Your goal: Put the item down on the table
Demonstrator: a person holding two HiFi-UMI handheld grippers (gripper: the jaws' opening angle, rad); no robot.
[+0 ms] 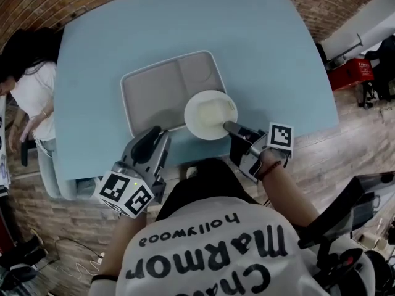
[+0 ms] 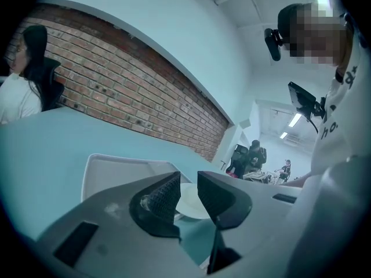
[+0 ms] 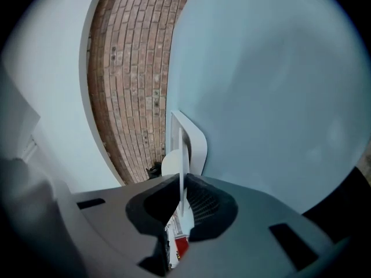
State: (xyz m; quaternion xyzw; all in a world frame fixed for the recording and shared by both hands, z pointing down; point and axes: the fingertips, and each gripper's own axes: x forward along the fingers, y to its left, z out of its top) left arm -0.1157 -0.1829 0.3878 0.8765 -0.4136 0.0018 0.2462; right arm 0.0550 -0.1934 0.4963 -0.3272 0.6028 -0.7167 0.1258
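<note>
Jaws of the right gripper [image 1: 231,128] are clenched on the near rim of the white plate [image 1: 207,113], keeping it level at the front of the table [image 1: 259,42], apparently for a controlled set-down; contact with the surface cannot be confirmed. The left gripper [image 1: 153,137] hangs alongside, released and empty, and farther off the plate overlaps 1 corner of the divided grey tray [image 1: 151,94]. Legible writing: "hollywood" on the person's shirt [image 1: 203,258]; the larger print is partly cut off.

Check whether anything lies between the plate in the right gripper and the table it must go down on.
Partly: the plate, clamped at its rim by the right gripper, overlaps the near right corner of the tray, which sits beneath it there. Bare table lies to the right.
</note>
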